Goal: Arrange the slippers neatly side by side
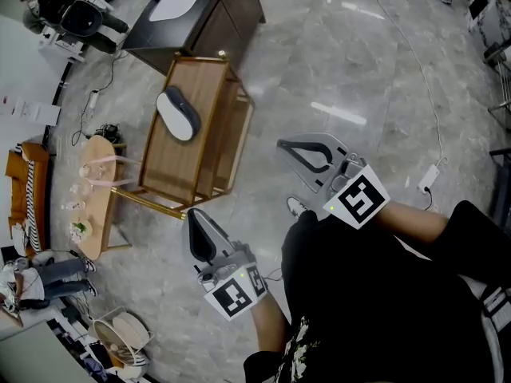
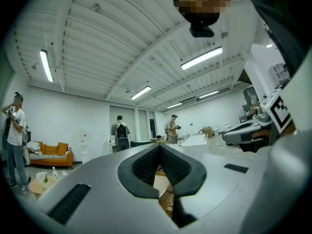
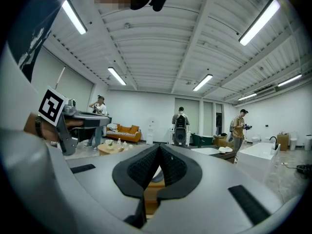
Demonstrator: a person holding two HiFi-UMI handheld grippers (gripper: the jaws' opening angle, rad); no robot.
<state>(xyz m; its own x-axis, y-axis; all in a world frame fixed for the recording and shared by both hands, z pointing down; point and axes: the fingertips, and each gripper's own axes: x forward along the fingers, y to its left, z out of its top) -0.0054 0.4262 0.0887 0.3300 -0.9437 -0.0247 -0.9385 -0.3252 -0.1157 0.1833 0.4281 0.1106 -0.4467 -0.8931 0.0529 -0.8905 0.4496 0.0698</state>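
Left gripper (image 1: 197, 216): jaws clenched tip to tip, dark ribbed pads meeting with nothing caught between them; it hangs in the air over the floor, pointing toward the near corner of the side table.
Right gripper (image 1: 284, 144): jaws likewise pressed together and empty; it is held over the floor to the right of the side table, well apart from the left gripper.
Person: black sleeves and clothing (image 1: 359, 294) fill the lower right of the head view, with a bare forearm behind each gripper.
Slipper: one oval grey-and-white slipper (image 1: 177, 114) lies flat on the side table's top, toward its far end, away from both grippers.
Side table: rectangular wooden side table with a gold metal frame (image 1: 192, 162), standing just beyond the left gripper.
Floor: polished grey marble-look floor (image 1: 359, 70).
Cable: thin white cable with a white power adapter (image 1: 431, 178) lies on the floor, right of the right gripper.
Cabinet: dark wooden cabinet (image 1: 211, 18) stands beyond the side table.
Low table: round pale wooden low table (image 1: 97, 206) with small items, left of the side table.
Sofa: orange sofa (image 1: 20, 174) at the left edge.
Bystanders: standing people (image 3: 181, 126) across the white room.
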